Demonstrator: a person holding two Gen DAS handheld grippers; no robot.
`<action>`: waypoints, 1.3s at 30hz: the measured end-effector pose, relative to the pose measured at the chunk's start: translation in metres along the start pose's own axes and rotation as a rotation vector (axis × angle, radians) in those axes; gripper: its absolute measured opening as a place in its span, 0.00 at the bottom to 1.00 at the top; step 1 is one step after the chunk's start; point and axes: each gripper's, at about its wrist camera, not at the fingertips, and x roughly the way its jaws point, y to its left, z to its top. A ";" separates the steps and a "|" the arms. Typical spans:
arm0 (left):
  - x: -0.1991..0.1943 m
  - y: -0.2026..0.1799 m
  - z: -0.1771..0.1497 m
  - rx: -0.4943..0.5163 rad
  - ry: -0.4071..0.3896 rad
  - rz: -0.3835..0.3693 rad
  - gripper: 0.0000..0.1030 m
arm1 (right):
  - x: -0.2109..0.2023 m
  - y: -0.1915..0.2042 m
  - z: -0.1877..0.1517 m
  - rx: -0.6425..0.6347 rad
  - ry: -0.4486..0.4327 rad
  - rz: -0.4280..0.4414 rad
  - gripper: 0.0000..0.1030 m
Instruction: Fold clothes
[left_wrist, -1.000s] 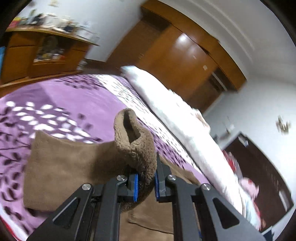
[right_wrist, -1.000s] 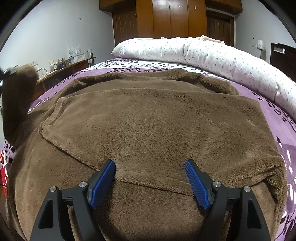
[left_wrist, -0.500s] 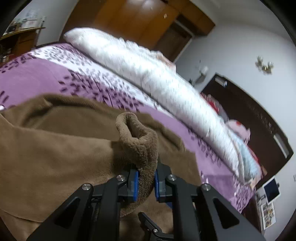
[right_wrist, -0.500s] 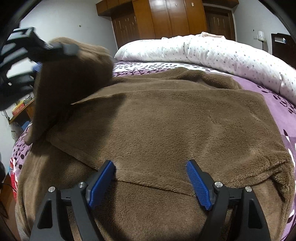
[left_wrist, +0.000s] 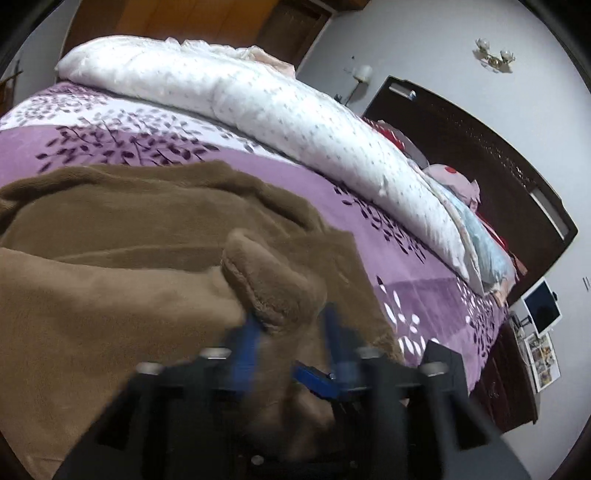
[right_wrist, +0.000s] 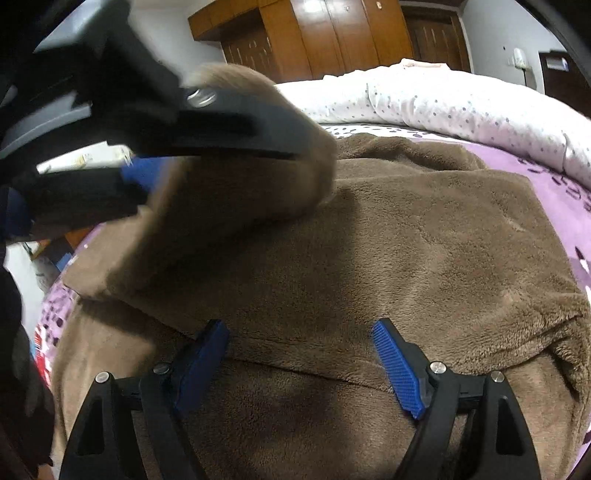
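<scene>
The brown fleece garment (right_wrist: 388, 229) is lying spread on the purple floral bed (left_wrist: 388, 229). The left gripper (left_wrist: 291, 332), jaws blurred and seemingly parting, is bringing a sleeve cuff (left_wrist: 269, 280) over the garment's middle, presumably to fold it inward; the right gripper (right_wrist: 301, 354) is resting wide open, empty, at the garment's near fold.

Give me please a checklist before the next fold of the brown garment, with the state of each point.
1. Sleeve end brought over the body of the brown garment: ok.
2. Left gripper has let go of the sleeve end: cannot tell. The jaws look parted, but the picture is blurred and the fabric sits between them.
3. Right gripper open and empty: ok, it is over the garment's folded edge.
4. Sleeve end lies flat: not ok, it stands up in a bunch.
5. Garment wholly on the purple bed cover: cannot tell, the grippers hide the near edge.
</scene>
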 end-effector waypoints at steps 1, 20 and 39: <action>0.001 0.000 0.000 -0.008 0.006 -0.010 0.82 | -0.001 -0.003 0.000 0.012 -0.004 0.015 0.81; -0.094 0.100 -0.017 -0.270 -0.179 0.073 0.82 | -0.015 -0.037 0.007 0.199 0.021 0.266 0.82; -0.143 0.217 -0.032 -0.484 -0.296 0.183 0.84 | 0.020 -0.023 0.061 0.221 0.153 0.153 0.25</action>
